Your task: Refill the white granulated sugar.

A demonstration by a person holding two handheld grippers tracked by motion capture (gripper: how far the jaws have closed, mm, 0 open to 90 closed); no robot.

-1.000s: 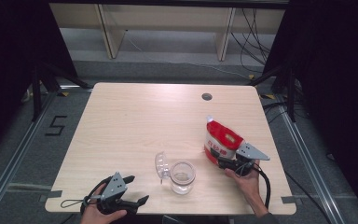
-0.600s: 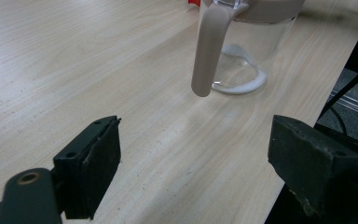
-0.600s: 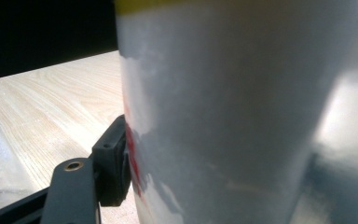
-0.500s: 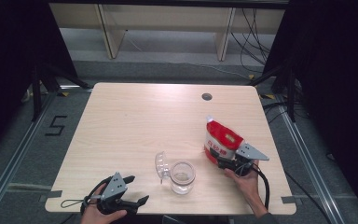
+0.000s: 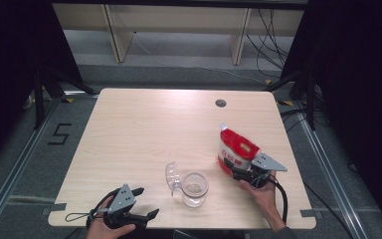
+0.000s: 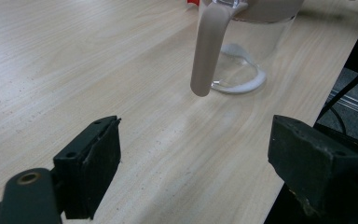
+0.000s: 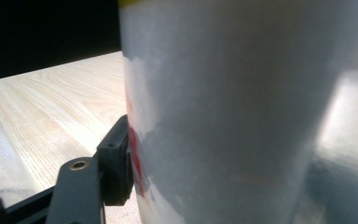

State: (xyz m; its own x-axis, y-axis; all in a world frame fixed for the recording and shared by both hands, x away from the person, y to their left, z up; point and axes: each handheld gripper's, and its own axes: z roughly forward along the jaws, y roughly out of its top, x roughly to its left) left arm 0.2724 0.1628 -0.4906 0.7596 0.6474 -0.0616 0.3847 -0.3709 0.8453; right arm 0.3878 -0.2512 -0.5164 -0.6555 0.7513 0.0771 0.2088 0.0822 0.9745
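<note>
A red and white bag (image 5: 236, 149) stands upright at the table's right front. My right gripper (image 5: 236, 172) is at its base, and its jaws have just been closing with the bag between them. In the right gripper view the bag (image 7: 242, 116) sits close in, the left pad (image 7: 116, 163) lies against its side, and the other jaw is hidden behind it. A clear glass jar (image 5: 195, 188) stands near the front middle with its clear lid (image 5: 171, 175) swung open to the left. My left gripper (image 5: 146, 201) rests open at the front left, nothing between its jaws (image 6: 196, 163); the jar (image 6: 251, 42) is ahead of it.
The light wooden table (image 5: 144, 129) has a round cable hole (image 5: 221, 103) at the back right. Its front edge runs just beyond the left gripper's right jaw. A pale strap (image 6: 207, 51) hangs down the jar's side. Shelving stands beyond the table's far edge.
</note>
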